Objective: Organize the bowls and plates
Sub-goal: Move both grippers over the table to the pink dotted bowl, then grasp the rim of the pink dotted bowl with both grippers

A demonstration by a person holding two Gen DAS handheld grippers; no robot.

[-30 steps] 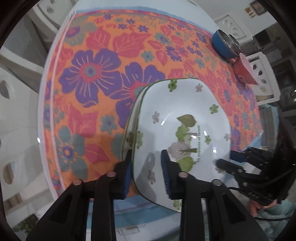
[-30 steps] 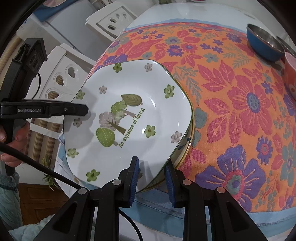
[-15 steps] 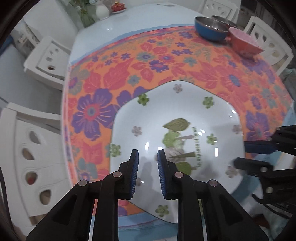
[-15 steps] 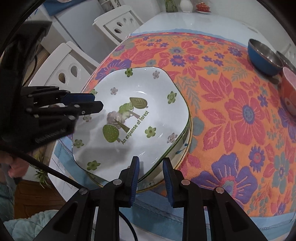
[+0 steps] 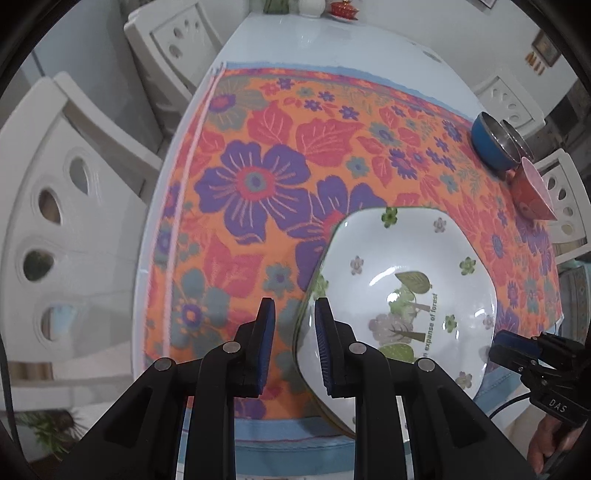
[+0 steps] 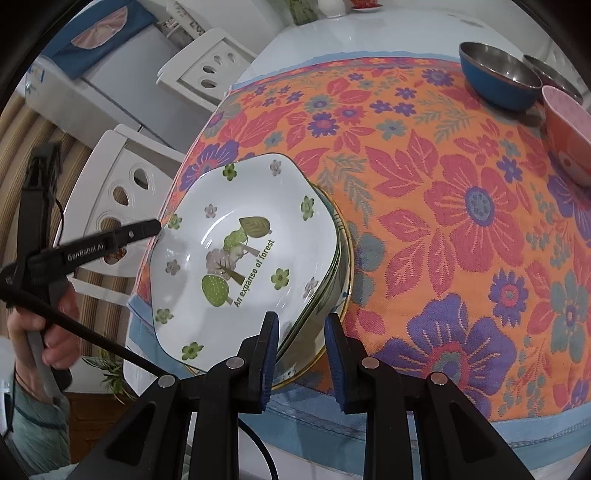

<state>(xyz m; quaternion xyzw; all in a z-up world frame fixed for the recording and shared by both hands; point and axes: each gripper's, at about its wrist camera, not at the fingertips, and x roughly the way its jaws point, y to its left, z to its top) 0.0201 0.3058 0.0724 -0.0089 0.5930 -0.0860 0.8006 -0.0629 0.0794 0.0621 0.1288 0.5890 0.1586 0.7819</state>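
A white square plate with green trees and flowers [image 5: 406,280] [image 6: 243,258] lies on top of a stack of plates [image 6: 338,258] at the near edge of the table. My left gripper [image 5: 293,332] is open at the plate's left rim, its jaws either side of the rim without touching. It also shows in the right wrist view [image 6: 147,229]. My right gripper [image 6: 301,343] is open at the stack's near right rim; it also shows in the left wrist view [image 5: 506,341]. A blue metal bowl [image 6: 498,79] and a pink bowl [image 6: 569,133] stand at the far right.
An orange floral cloth [image 6: 443,206] covers the white table [image 5: 332,40]. A second metal bowl [image 6: 546,70] sits behind the blue one. White chairs [image 5: 59,221] [image 6: 122,195] stand along the left side. Small vases [image 5: 343,7] sit at the table's far end.
My left gripper has opened and slid left, from over the plate to its left rim. My right gripper has opened wider at the stack's rim. The plate lies flatter on the stack.
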